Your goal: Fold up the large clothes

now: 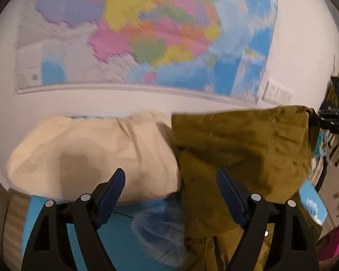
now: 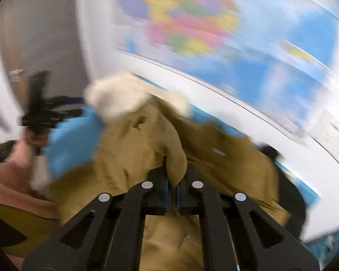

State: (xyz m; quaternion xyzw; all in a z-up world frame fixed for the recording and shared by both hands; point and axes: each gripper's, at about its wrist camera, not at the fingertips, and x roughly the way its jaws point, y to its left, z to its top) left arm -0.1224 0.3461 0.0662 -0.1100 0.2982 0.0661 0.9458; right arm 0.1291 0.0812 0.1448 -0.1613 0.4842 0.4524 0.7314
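An olive-green jacket (image 1: 244, 158) is lifted off the blue bed sheet (image 1: 115, 232) in the left wrist view, its top edge raised at the right. My left gripper (image 1: 170, 180) stands open in front of it with nothing between its blue pads; the right finger lies over the cloth. In the blurred right wrist view my right gripper (image 2: 173, 180) is shut on a fold of the olive jacket (image 2: 133, 153), which bunches up between the pads. The right gripper (image 1: 336, 115) also shows at the far right edge of the left wrist view, holding the jacket's upper corner.
A cream pillow (image 1: 90, 153) lies on the bed against the white wall. A coloured map (image 1: 147, 29) hangs above it. A wall socket plate (image 1: 276, 91) sits right of the map. Pink fabric (image 1: 334, 241) lies at the lower right. A hand in a pink sleeve (image 2: 13, 169) is at the left.
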